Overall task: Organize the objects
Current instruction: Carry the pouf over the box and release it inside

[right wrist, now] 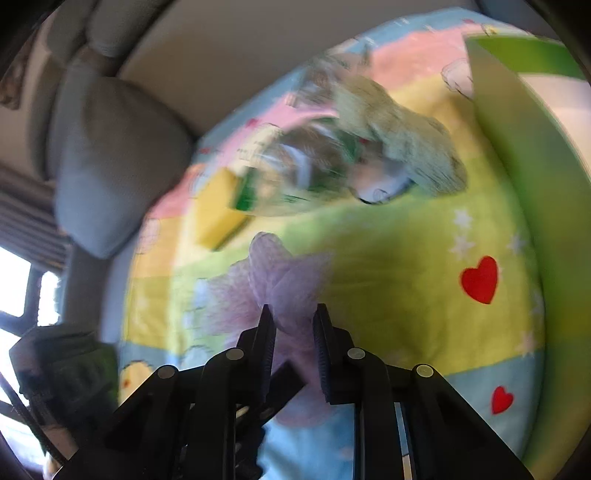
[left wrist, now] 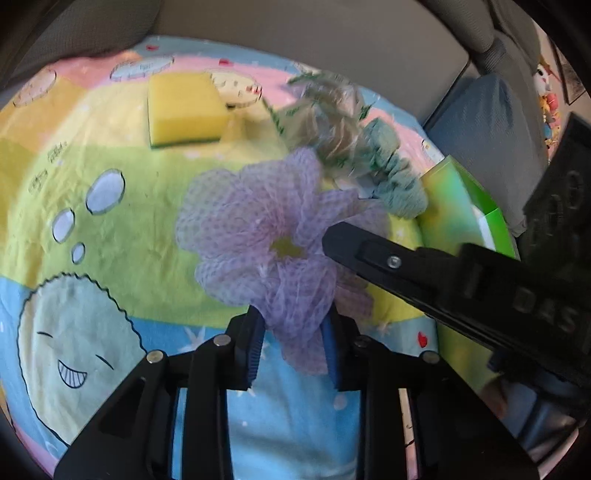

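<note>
A purple mesh bath pouf (left wrist: 273,236) lies on the colourful cartoon sheet. My left gripper (left wrist: 293,343) is shut on its near edge. My right gripper (right wrist: 293,325) also closes on the pouf (right wrist: 273,284) from the right; its finger (left wrist: 369,251) crosses the left wrist view. A yellow sponge with a green underside (left wrist: 184,110) lies further back, also in the right wrist view (right wrist: 218,214). A clear plastic bag with green print (left wrist: 325,110) and a teal cloth (left wrist: 395,177) lie behind the pouf. A green box (left wrist: 465,206) stands at the right.
The sheet (left wrist: 110,206) covers a rounded surface in front of a grey sofa back (left wrist: 295,33). A grey cushion (right wrist: 110,162) lies at the sofa's end. The green box wall (right wrist: 517,147) stands close on the right. The right wrist view is motion-blurred.
</note>
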The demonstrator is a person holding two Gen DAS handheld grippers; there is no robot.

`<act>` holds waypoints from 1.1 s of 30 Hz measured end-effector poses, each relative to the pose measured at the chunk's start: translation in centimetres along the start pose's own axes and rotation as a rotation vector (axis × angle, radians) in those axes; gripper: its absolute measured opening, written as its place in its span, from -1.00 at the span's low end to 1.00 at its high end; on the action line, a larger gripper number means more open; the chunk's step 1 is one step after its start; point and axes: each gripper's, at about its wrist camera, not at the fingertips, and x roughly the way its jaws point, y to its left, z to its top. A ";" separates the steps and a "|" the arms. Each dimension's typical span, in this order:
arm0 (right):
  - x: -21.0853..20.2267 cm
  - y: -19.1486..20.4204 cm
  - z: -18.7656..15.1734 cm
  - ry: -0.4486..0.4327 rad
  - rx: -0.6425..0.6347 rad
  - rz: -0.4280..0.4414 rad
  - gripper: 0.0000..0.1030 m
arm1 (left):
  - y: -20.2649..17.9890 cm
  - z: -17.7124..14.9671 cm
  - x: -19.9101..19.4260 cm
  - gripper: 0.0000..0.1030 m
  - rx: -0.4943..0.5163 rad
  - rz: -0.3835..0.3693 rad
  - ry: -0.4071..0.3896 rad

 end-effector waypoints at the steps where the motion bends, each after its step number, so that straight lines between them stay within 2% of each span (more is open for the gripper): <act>1: -0.5 0.4 0.0 -0.011 -0.018 0.006 -0.56 | -0.4 0.0 -0.5 -0.50 0.016 -0.007 -0.024; 5: -2.4 2.0 -0.4 -0.058 -0.079 0.039 -0.56 | -1.5 0.1 -2.1 -0.51 0.071 0.004 -0.098; 8: -3.4 2.7 -0.6 -0.090 -0.101 0.033 -0.56 | -1.8 0.3 -3.6 -0.51 0.084 -0.032 -0.157; 11: -4.0 3.4 -0.7 -0.110 -0.111 0.042 -0.56 | -2.2 0.5 -5.2 -0.51 0.108 -0.037 -0.219; 15: -5.2 3.6 -0.9 -0.133 -0.120 0.087 -0.56 | -2.7 0.3 -6.5 -0.51 0.136 -0.050 -0.261; 26: -10.3 3.2 -1.0 -0.246 -0.123 0.141 -0.56 | -7.3 0.5 -8.7 -0.51 0.249 -0.084 -0.337; 33: -14.2 1.1 -0.9 -0.329 -0.077 0.132 -0.56 | -10.9 0.7 -8.0 -0.50 0.306 -0.129 -0.330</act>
